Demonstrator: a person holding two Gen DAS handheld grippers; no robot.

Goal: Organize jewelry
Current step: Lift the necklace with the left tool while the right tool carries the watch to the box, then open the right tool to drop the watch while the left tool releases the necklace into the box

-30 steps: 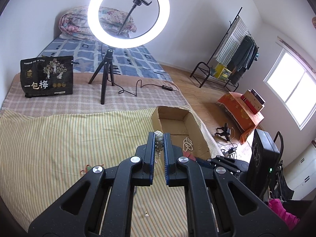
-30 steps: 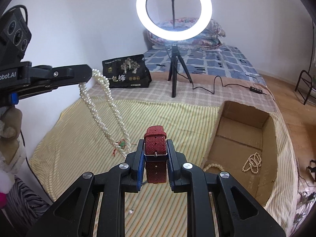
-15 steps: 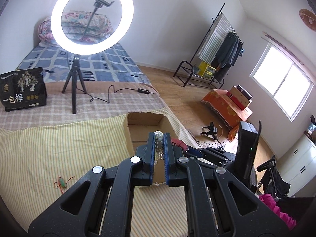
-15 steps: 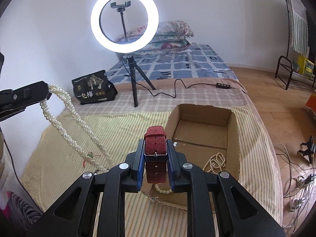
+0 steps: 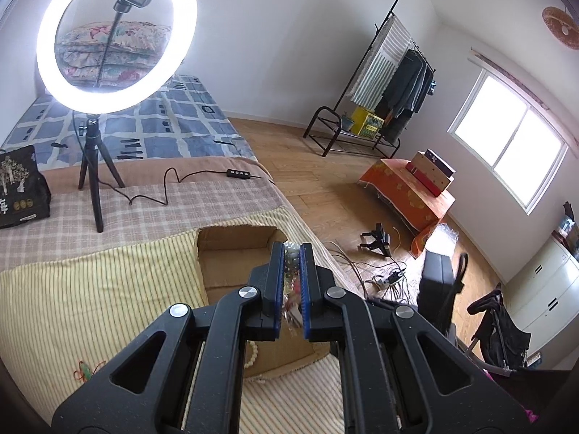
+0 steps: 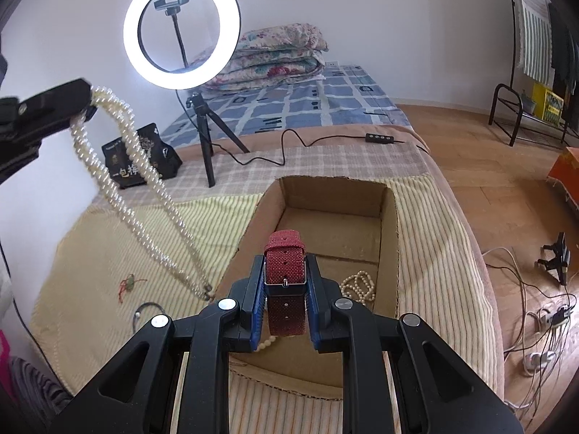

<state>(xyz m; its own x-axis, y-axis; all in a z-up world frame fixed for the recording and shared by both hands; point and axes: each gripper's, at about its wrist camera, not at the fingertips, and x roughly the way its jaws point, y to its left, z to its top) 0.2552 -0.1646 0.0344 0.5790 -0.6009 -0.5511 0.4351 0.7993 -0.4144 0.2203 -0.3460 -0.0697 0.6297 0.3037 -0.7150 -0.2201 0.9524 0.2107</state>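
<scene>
My left gripper is shut on a long pearl necklace. In the right wrist view the necklace hangs from the left gripper in long loops down to the striped cloth, left of the cardboard box. My right gripper is shut on a red watch strap and holds it over the box's near half. Inside the box lie a small pearl bracelet and a cream bead bracelet. The box also shows in the left wrist view.
A red-string charm and a dark cord bracelet lie on the striped cloth left of the box. A ring light on a tripod and a black bag stand behind. The bed edge and floor cables are to the right.
Both grippers have swung toward the box. The red strap has moved from the box's left side to above its near half. The pearl necklace swings along, still held.
</scene>
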